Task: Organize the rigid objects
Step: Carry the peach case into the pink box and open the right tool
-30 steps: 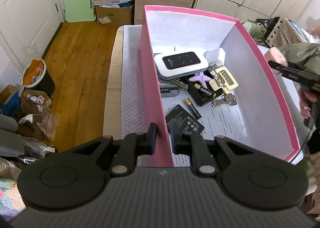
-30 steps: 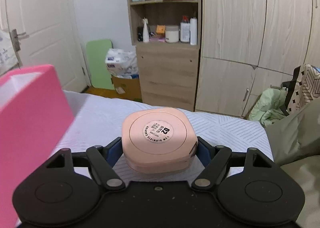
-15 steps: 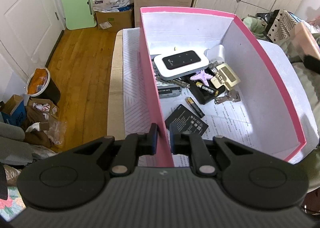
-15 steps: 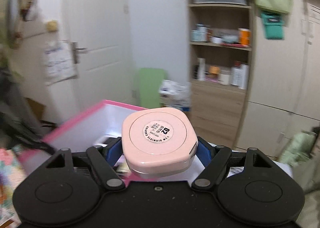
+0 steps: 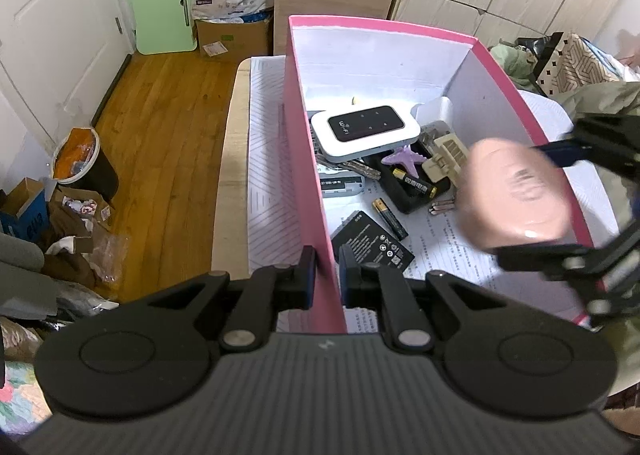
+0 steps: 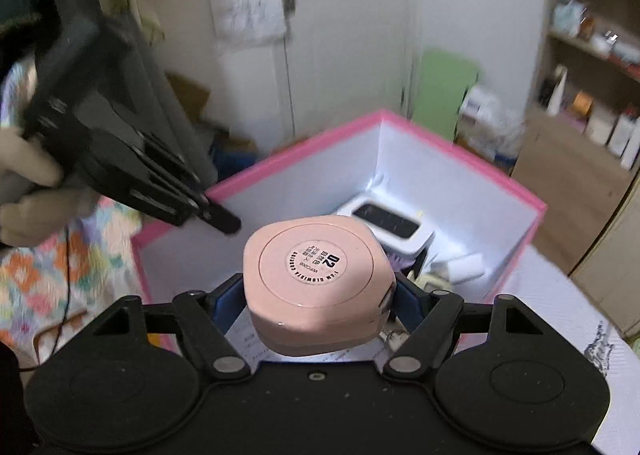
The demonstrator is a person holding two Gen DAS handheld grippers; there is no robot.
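Observation:
A pink box (image 5: 308, 175) with a white inside stands on the table. My left gripper (image 5: 326, 275) is shut on its near left wall. My right gripper (image 6: 320, 295) is shut on a pink rounded case (image 6: 316, 279) with a round label, held above the box's open top; the case shows blurred in the left wrist view (image 5: 514, 199). Inside the box lie a white WiFi router (image 5: 366, 131), a black battery pack (image 5: 372, 247), AA batteries (image 5: 390, 213), a purple star (image 5: 404, 159) and a beige clip (image 5: 444, 159).
The box (image 6: 460, 159) stands on a white striped cloth (image 5: 268, 191) on the table. A wooden floor with a bin (image 5: 80, 159) and clutter lies to the left. Cabinets and a shelf unit stand behind. Clothes (image 5: 580, 63) are piled at the right.
My right gripper has carried the pink case from the table's right side to over the open box. My left gripper has kept its grip on the box wall.

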